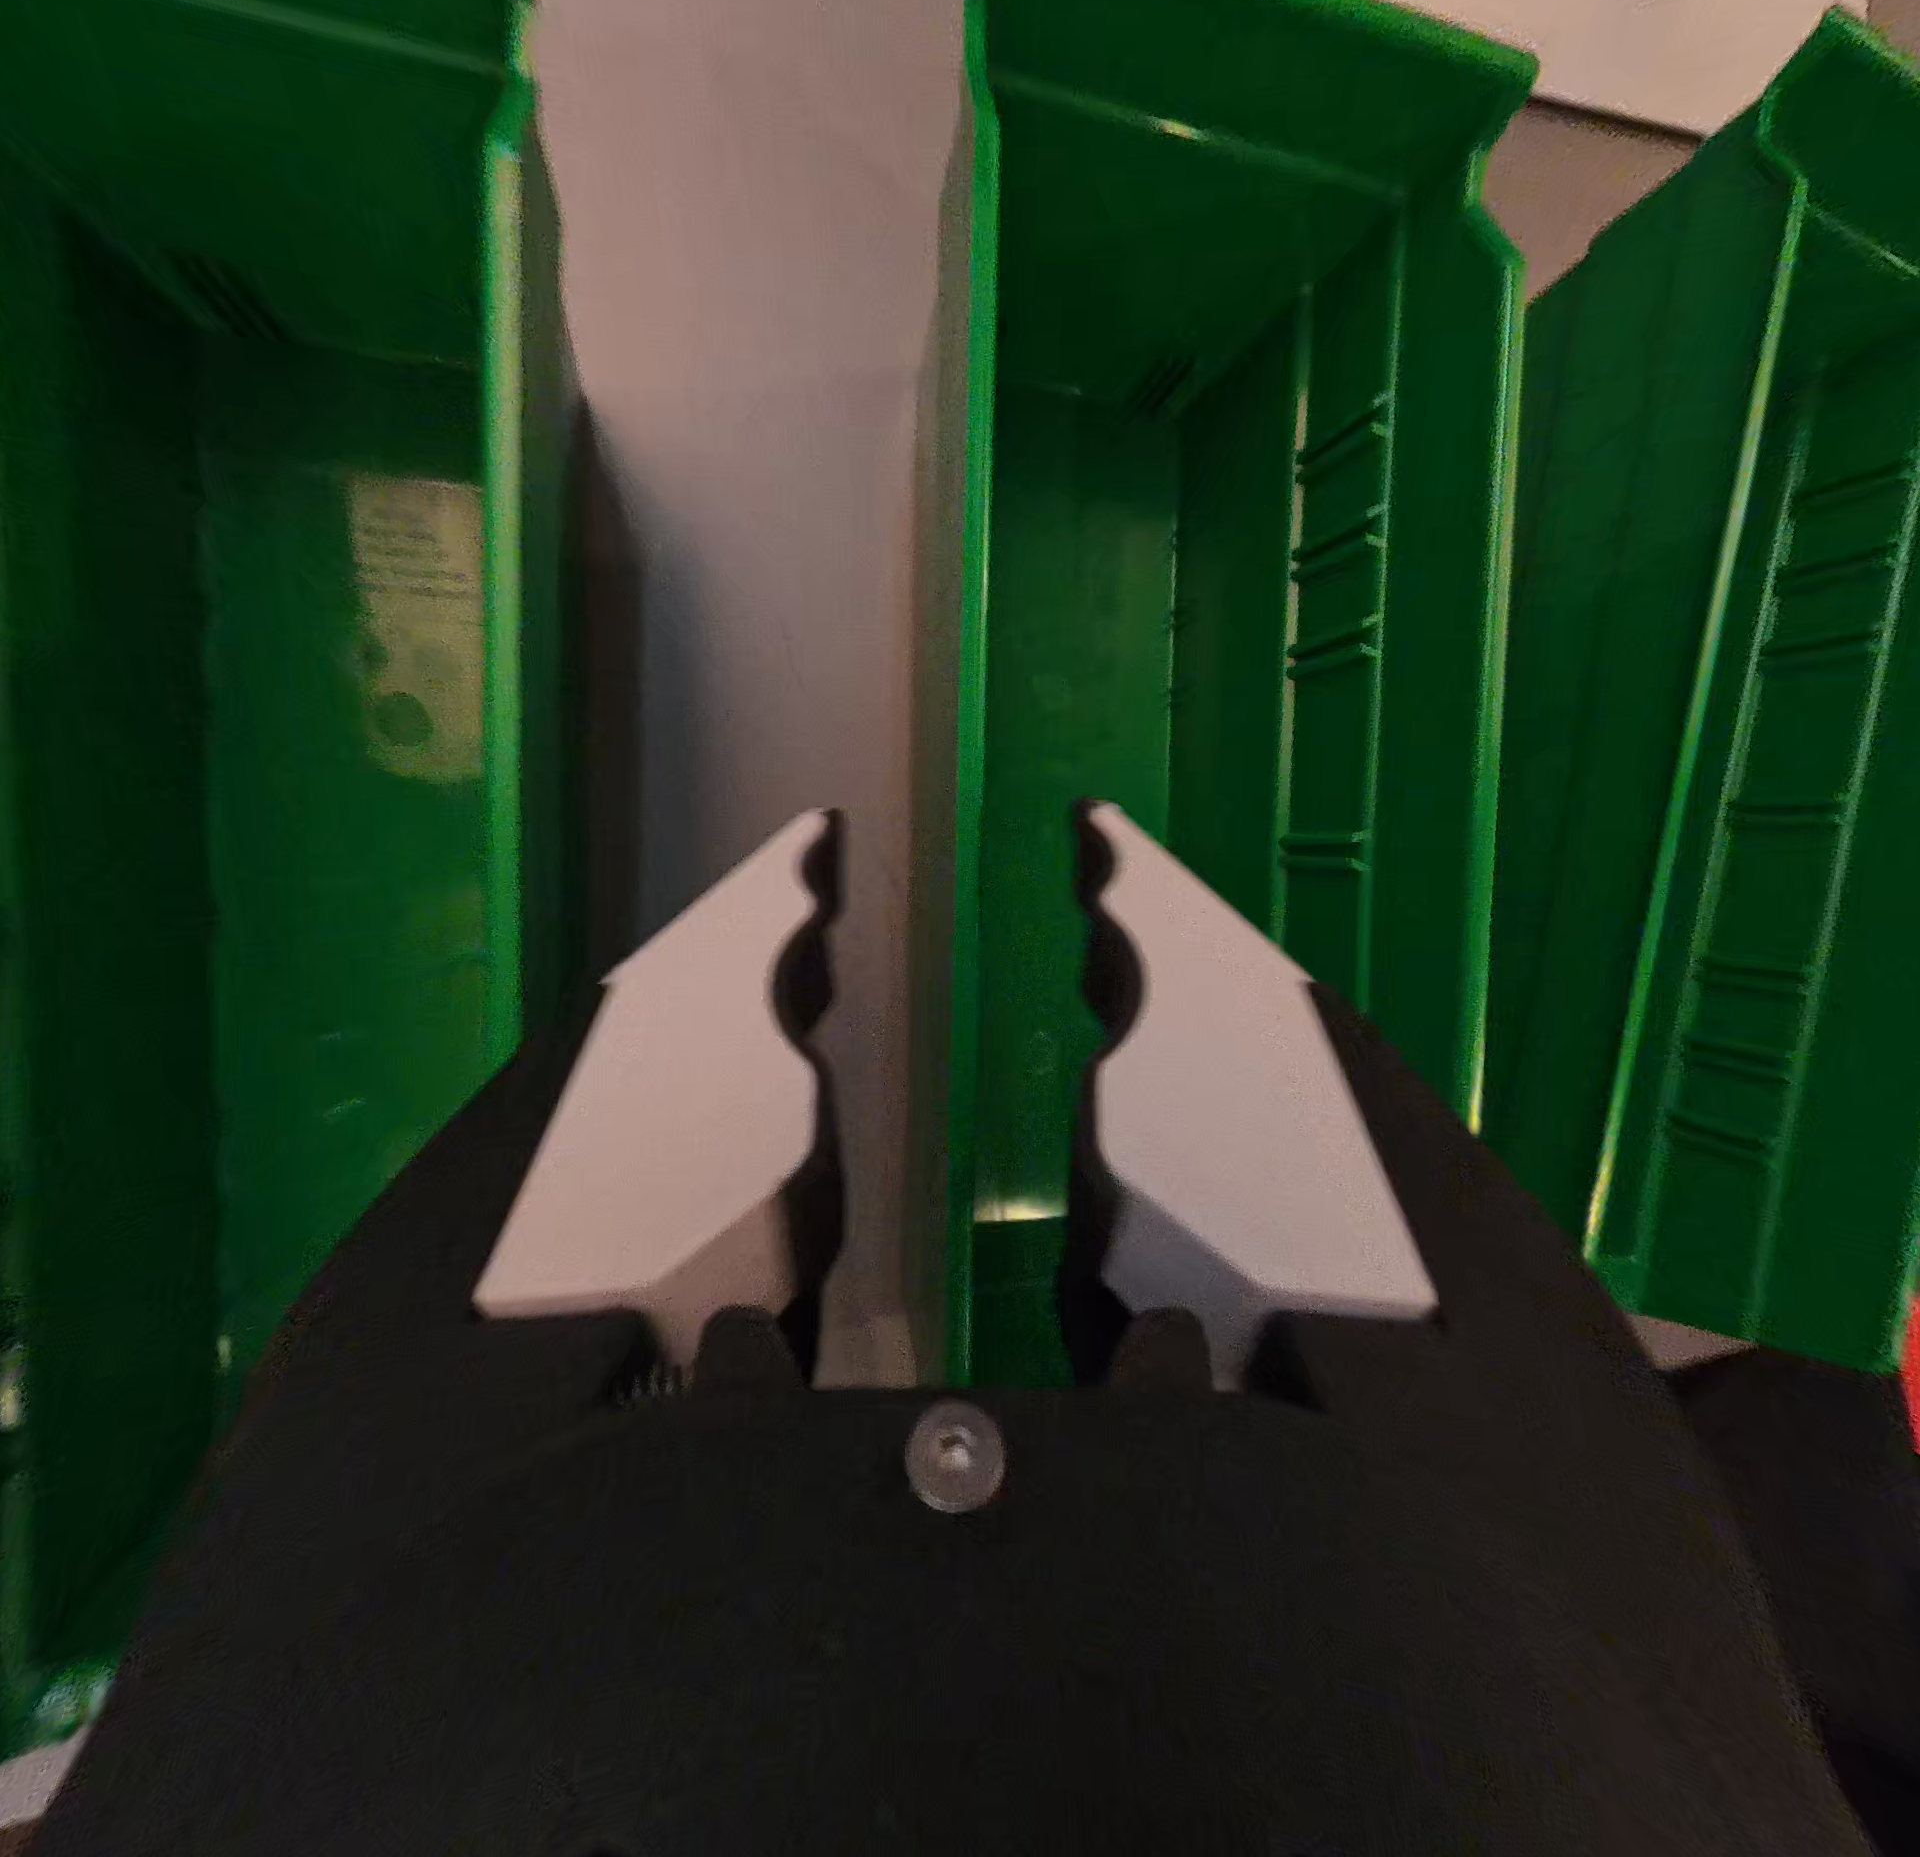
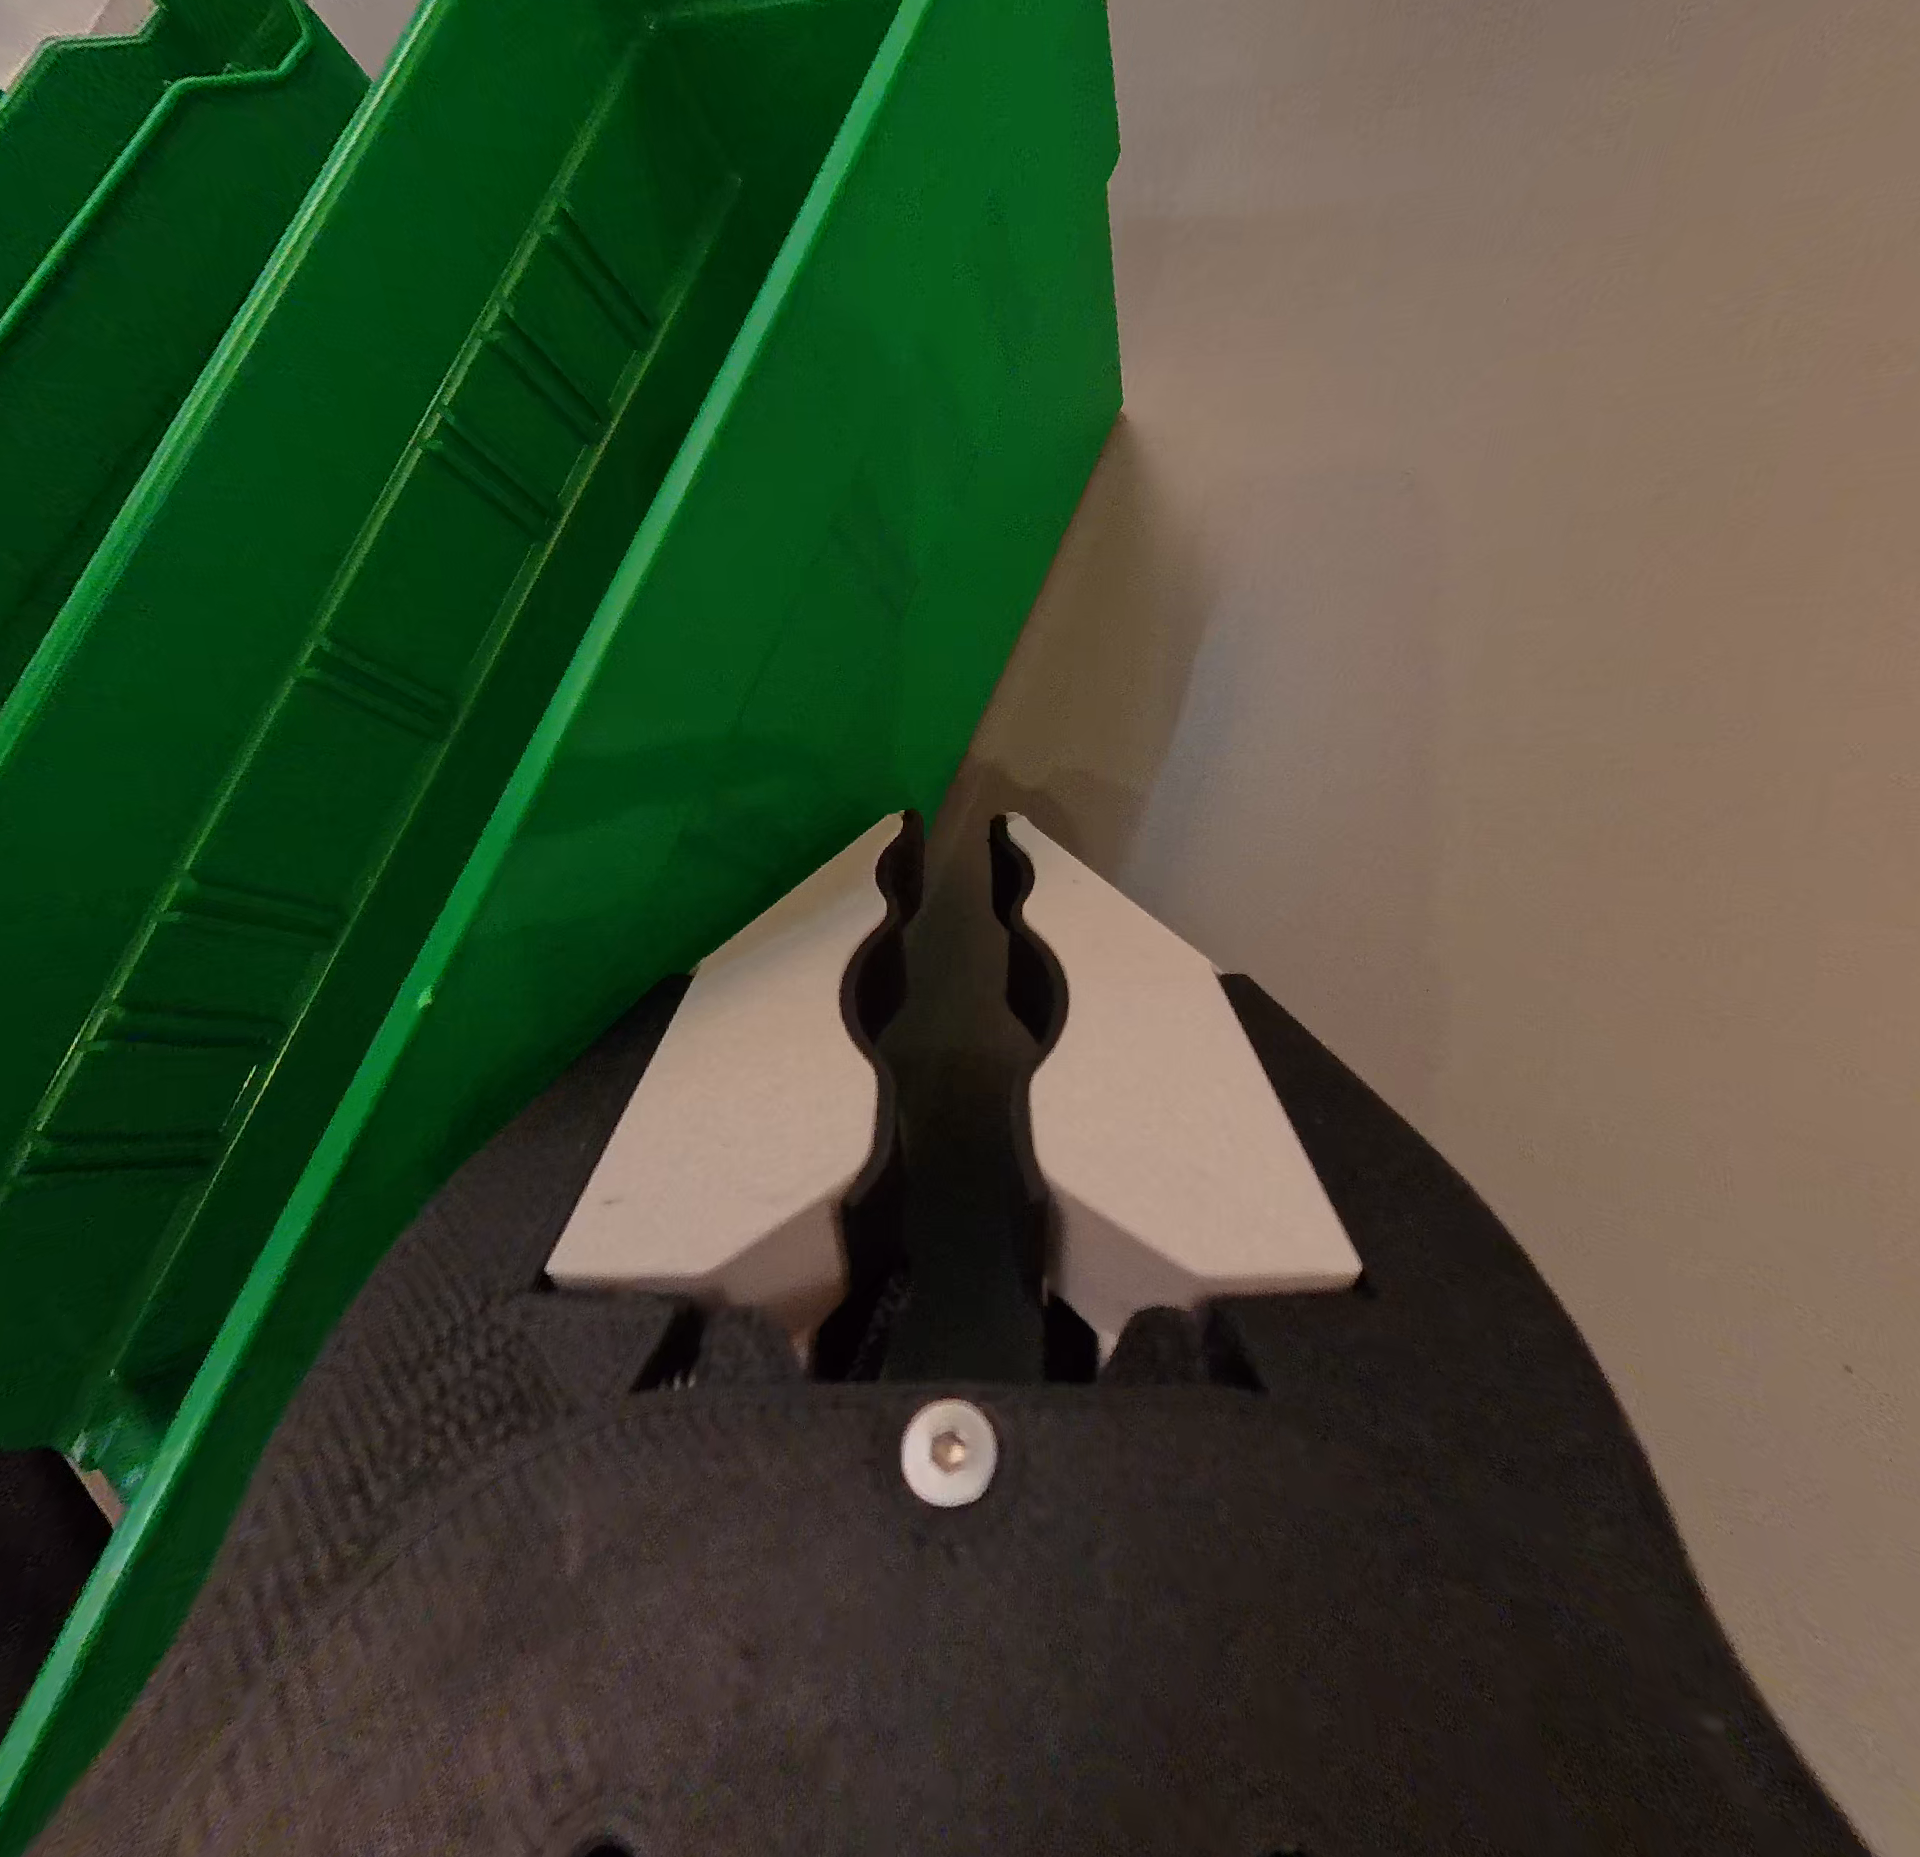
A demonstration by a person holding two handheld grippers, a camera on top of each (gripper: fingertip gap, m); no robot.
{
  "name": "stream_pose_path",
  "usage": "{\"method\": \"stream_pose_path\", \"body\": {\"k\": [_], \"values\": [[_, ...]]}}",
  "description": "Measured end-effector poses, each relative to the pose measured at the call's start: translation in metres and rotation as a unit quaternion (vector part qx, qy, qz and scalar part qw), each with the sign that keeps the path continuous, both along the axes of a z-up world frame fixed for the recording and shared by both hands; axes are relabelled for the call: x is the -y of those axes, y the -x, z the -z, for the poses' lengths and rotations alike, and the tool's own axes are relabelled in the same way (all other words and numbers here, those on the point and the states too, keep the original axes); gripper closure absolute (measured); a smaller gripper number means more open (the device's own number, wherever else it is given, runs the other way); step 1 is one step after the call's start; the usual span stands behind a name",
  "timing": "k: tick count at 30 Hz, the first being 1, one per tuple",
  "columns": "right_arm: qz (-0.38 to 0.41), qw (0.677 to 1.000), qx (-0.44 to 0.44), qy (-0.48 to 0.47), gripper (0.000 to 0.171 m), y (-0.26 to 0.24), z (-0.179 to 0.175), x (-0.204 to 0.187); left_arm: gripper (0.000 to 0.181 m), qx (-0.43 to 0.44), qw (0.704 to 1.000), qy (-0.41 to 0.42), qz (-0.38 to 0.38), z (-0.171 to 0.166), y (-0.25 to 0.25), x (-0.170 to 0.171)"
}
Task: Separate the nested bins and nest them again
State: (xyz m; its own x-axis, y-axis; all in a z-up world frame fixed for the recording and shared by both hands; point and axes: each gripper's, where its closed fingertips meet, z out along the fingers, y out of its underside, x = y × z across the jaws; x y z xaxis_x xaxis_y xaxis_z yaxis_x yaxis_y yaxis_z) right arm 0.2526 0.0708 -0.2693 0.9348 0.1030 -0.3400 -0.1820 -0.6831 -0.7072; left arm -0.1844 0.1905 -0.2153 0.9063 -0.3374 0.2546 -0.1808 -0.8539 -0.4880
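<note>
Left wrist view: three green bins sit apart on a pale table (image 1: pixel 727 457). Left bin (image 1: pixel 260 716) fills the left side, with a faded label (image 1: pixel 421 623) on its inner wall. Middle bin (image 1: pixel 1195 560) is centre-right, third bin (image 1: pixel 1714 768) at the right edge. So they look separated, nesting seemingly still to do.

Left gripper (image 1: pixel 956 831) is open at a middling gap, straddling the middle bin's near side wall, nothing clamped.

Right wrist view: right gripper (image 2: pixel 954 825) is at frame centre, jaws narrow but parted. Its left fingertip sits against the outer wall of the tilted-looking bin (image 2: pixel 623 560); I can't tell if it pinches anything. Another bin (image 2: pixel 156 145) shows upper left.

Handling, my guess: thin moulded plastic, light, stiff, smooth so a bit slippery. Best grabbed by pinching a side wall near the rim, where the lip should stop sliding.
</note>
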Motion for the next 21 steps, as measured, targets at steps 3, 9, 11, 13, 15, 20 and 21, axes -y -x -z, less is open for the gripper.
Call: {"method": "stream_pose_path", "body": {"k": [3, 9, 11, 13, 15, 20, 21], "values": [[0.000, 1.000, -0.001, 0.000, 0.159, 0.000, 0.000, 0.000, 0.097, -0.026, 0.997, -0.072, 0.020, -0.025, -0.005, -0.002], [0.000, 1.000, -0.001, 0.000, 0.160, 0.000, 0.000, -0.001, 0.118, -0.039, 0.952, -0.175, 0.248, -0.070, -0.105, 0.055], [0.000, 1.000, 0.000, 0.000, 0.159, 0.000, 0.000, 0.000, 0.116, -0.085, 0.941, -0.146, 0.294, -0.049, -0.124, 0.068], [-0.001, 1.000, 0.000, 0.000, 0.159, 0.001, 0.000, 0.000, 0.115, -0.133, 0.931, -0.126, 0.315, -0.027, -0.132, 0.069], [-0.002, 1.000, 0.000, 0.000, 0.159, 0.001, 0.000, 0.000, 0.118, -0.194, 0.921, -0.114, 0.318, -0.011, -0.129, 0.063], [-0.002, 1.000, -0.005, -0.001, 0.160, 0.000, 0.000, -0.001, 0.149, -0.211, 0.933, -0.054, 0.287, 0.011, -0.127, 0.064], [-0.001, 1.000, -0.007, -0.001, 0.160, 0.000, 0.000, -0.001, 0.168, -0.193, 0.941, -0.034, 0.277, 0.011, -0.129, 0.068]]}}
